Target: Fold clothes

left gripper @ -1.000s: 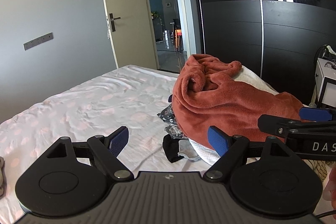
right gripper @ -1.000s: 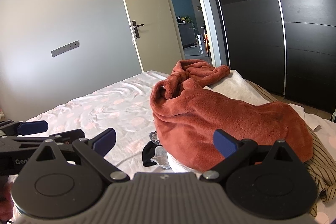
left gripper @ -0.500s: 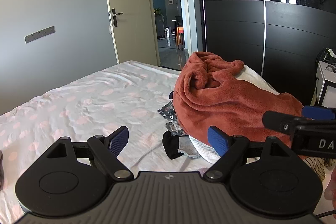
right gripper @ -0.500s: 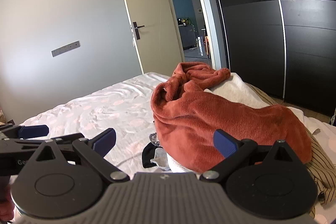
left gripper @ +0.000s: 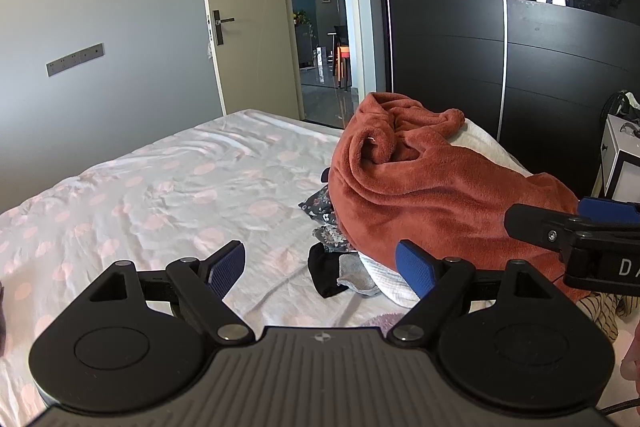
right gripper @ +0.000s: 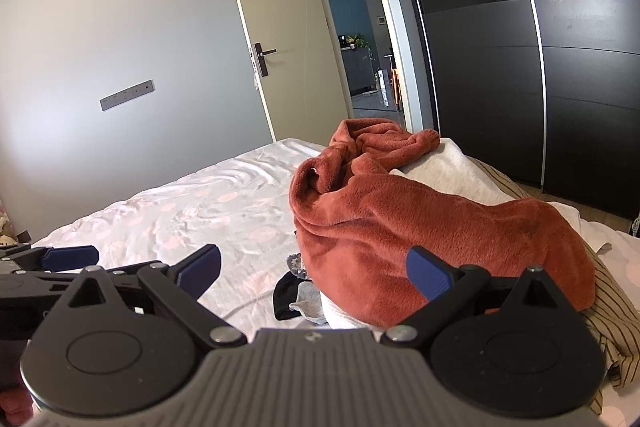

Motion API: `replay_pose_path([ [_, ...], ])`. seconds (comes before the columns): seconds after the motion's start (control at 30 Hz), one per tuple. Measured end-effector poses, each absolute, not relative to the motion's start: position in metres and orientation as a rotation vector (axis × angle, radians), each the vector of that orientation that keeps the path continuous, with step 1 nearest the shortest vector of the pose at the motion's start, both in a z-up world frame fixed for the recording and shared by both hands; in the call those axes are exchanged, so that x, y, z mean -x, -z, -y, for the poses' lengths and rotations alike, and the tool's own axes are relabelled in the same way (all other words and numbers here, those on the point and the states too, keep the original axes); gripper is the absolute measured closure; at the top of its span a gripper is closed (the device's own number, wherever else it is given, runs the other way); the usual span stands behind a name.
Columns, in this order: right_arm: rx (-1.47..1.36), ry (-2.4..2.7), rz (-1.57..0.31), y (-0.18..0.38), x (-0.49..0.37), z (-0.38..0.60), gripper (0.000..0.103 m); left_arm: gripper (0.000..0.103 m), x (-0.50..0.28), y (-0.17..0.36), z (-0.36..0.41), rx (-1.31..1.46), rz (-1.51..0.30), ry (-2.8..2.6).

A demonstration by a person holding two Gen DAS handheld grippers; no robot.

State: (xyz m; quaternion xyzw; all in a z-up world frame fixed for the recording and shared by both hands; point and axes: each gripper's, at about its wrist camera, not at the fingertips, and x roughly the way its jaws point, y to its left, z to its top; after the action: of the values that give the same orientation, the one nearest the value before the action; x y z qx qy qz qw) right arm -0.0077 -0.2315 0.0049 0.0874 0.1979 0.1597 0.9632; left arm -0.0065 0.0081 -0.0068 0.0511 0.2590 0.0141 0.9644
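- Left wrist view: the left gripper [left gripper: 320,263] is spread wide with nothing between its blue pads, above the bed [left gripper: 168,195] with its pale pink-dotted sheet.
- A rust-red fleece garment [left gripper: 432,195] lies crumpled on top of the clothes pile on the bed's right part, ahead of the gripper and to its right. A white cloth [left gripper: 388,279], a grey piece [left gripper: 356,273], a black piece [left gripper: 324,267] and a dark floral piece [left gripper: 320,207] stick out from under its near edge.
- The right gripper's blue-tipped finger shows at the right border, in front of the fleece.
- Right wrist view: the right gripper [right gripper: 316,271] is also released, wide apart and empty.
- The fleece [right gripper: 420,227] sits straight ahead; whether the right pad touches it cannot be told. A striped brown cloth [right gripper: 616,323] lies under the fleece's right end.
- The left gripper's fingers show at the left edge over the sheet.
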Motion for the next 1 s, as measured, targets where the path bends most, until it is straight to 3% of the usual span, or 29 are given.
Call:
replay_pose_path([
  [1.0,-0.168,-0.346,-0.425,0.0000,0.0042,0.2237,0.003,0.020,0.0049,0.0097,-0.0176,-0.097,-0.553,-0.049],
])
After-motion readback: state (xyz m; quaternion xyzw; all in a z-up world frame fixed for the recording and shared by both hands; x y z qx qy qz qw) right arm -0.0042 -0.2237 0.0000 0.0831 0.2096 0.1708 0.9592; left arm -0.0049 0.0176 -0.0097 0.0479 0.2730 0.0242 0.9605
